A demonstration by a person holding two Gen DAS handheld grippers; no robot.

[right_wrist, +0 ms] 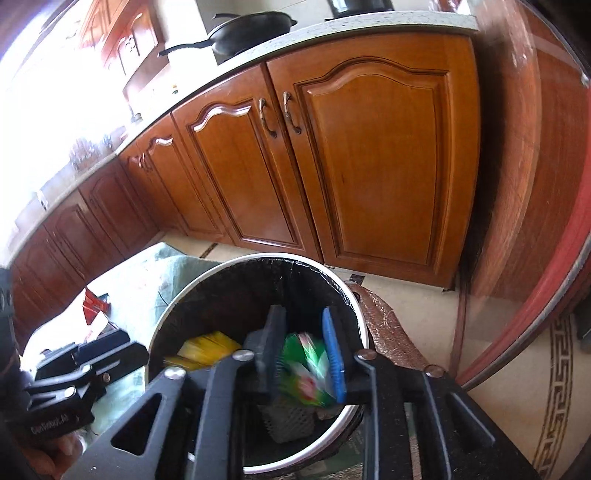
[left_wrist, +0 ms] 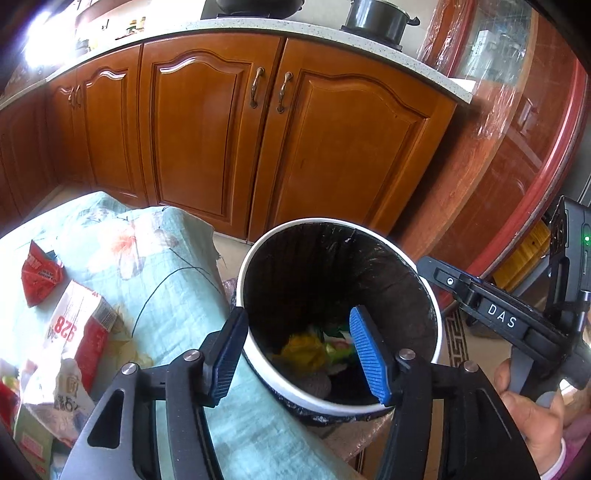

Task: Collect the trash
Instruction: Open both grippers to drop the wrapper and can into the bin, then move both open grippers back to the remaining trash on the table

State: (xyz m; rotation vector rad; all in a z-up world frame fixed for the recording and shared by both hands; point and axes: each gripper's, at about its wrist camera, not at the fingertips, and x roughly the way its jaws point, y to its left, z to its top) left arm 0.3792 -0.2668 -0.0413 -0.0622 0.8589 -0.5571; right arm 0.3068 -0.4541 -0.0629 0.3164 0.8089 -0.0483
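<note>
A white bin (left_wrist: pixel 437 310) with a black liner stands beside the table and holds yellow and green wrappers (left_wrist: pixel 306 347). My left gripper (left_wrist: pixel 299 354) is open and empty over the bin's near rim. In the right wrist view my right gripper (right_wrist: pixel 301 354) is over the bin (right_wrist: pixel 354 306), its jaws apart, with a blurred green and white wrapper (right_wrist: pixel 304 369) between them; a yellow wrapper (right_wrist: pixel 207 349) lies in the bin. A red wrapper (left_wrist: pixel 38 273) and a red and white bag (left_wrist: pixel 79 328) lie on the table to the left.
The table has a pale green floral cloth (left_wrist: pixel 147 254). Wooden cabinets (left_wrist: pixel 221 140) stand behind the bin, with a pan (right_wrist: pixel 251 31) and a pot (left_wrist: pixel 376 18) on the counter. A red-edged glass door (left_wrist: pixel 546 166) is to the right.
</note>
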